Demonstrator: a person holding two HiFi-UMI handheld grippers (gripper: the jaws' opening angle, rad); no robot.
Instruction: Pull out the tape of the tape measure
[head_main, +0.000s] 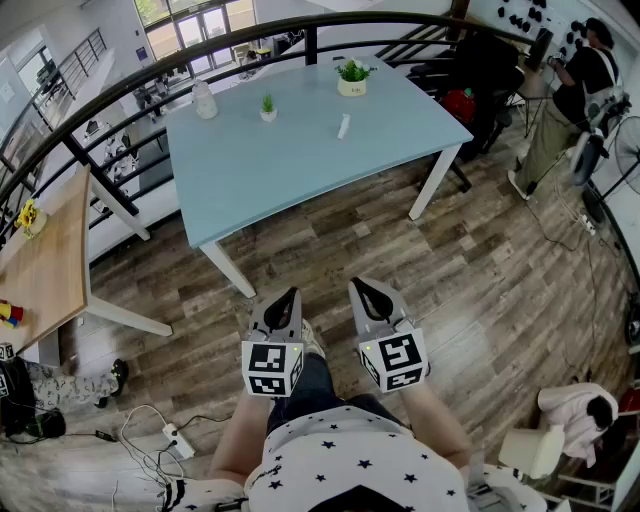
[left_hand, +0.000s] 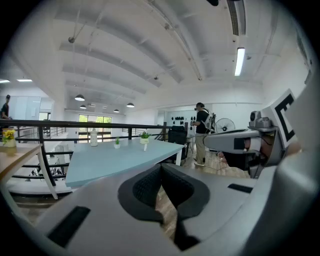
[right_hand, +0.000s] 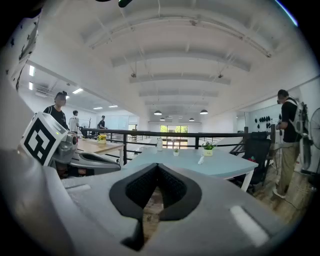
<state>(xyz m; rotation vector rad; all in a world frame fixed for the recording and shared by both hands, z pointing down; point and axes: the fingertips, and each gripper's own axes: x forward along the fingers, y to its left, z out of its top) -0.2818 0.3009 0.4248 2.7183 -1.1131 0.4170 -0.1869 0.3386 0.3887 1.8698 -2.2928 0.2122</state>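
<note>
— Star-print shirt (head_main: 335, 455) fills the bottom edge of the head view. Just above it sit the left claw (head_main: 290, 296) and the right claw (head_main: 360, 288), side by side over the plank floor (head_main: 500, 290). Are they holding anything?
— No. Each claw's own view shows its pads pressed together, with only floor showing beneath. Both are empty.
— And the tape measure?
— I can't name it for sure. My best guess is the small white oblong thing (head_main: 343, 126) on the pale blue worktop (head_main: 260, 180), upper middle of the frame and well apart from both claws.
— Which way from them?
— Straight up the frame, a shade nearer the right claw's column than the left's. Its long axis runs roughly up and down the picture, so one end points back toward the claws.
— Anything in the way?
— Bare floor, then the worktop's near edge and its white leg (head_main: 228, 268), up-left of the left claw. The blue surface in front of the thing is bare. Beyond it stand a small potted plant (head_main: 268, 105), a larger potted plant (head_main: 352, 75) and a white bottle (head_main: 205, 100), all farther up the frame. I'd judge the right claw likelier to reach first, and both must spread before gripping.
</note>
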